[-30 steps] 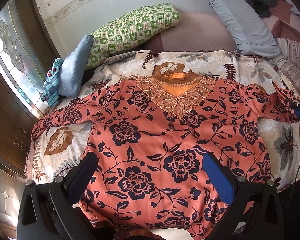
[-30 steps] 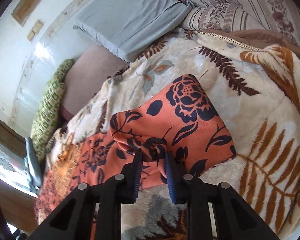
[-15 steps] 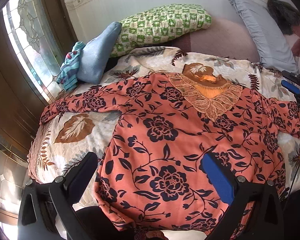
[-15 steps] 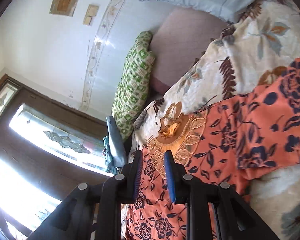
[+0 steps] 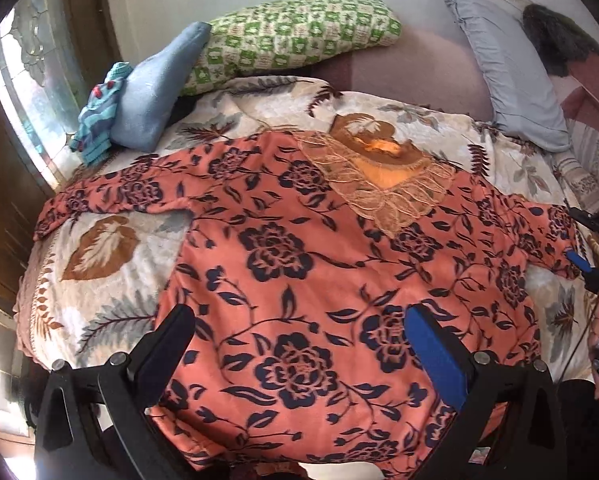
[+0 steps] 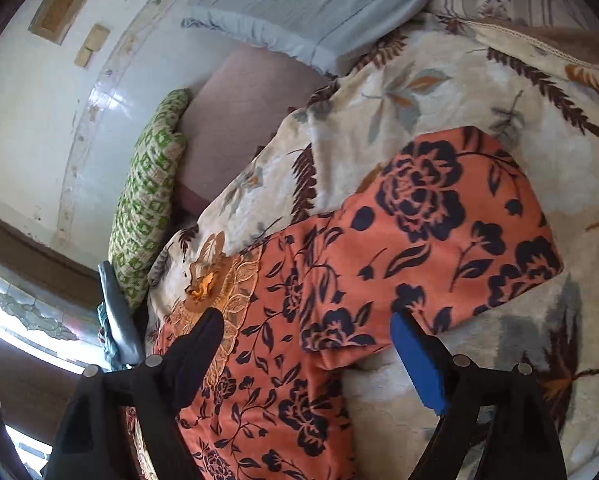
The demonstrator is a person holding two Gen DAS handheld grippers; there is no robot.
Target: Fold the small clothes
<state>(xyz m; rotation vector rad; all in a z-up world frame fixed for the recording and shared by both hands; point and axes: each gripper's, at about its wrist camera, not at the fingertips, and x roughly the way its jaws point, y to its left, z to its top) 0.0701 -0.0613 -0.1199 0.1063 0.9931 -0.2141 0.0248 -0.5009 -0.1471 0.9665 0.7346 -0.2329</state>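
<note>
Coral fabric printed with dark navy roses covers most of the bed: a long-sleeved blouse (image 5: 299, 264) lies flat, front up, on the leaf-patterned blanket (image 5: 99, 264), its lace neckline (image 5: 383, 188) toward the head of the bed and its hem at the near edge. One sleeve (image 5: 115, 192) stretches toward the window-side edge; the other sleeve (image 6: 451, 216) reaches toward the opposite edge, where the right gripper (image 6: 311, 344) hangs just above it with its jaws spread wide and nothing between them. The left gripper (image 5: 299, 332) hovers over the lower body of the blouse, also spread wide and empty. A green checked pillow (image 5: 295, 36), a grey-blue pillow (image 5: 511, 80) and a small heap of blue cloth (image 5: 139, 100) sit along the head of the bed, well apart from the blouse.

By the look of it, the garment is spread out and no fold has been made yet, so the work is at its opening step: bringing a sleeve in across the body. The right sleeve seems the likely start, since that claw is poised beside its cuff. The next move calls for lowering onto the cuff edge, pinching only the sleeve layers and not the plush blanket beneath, then carrying it across toward the chest while keeping the shoulder line flat. The fabric looks soft and fleecy, so it may drag and bunch if pulled low.
</note>
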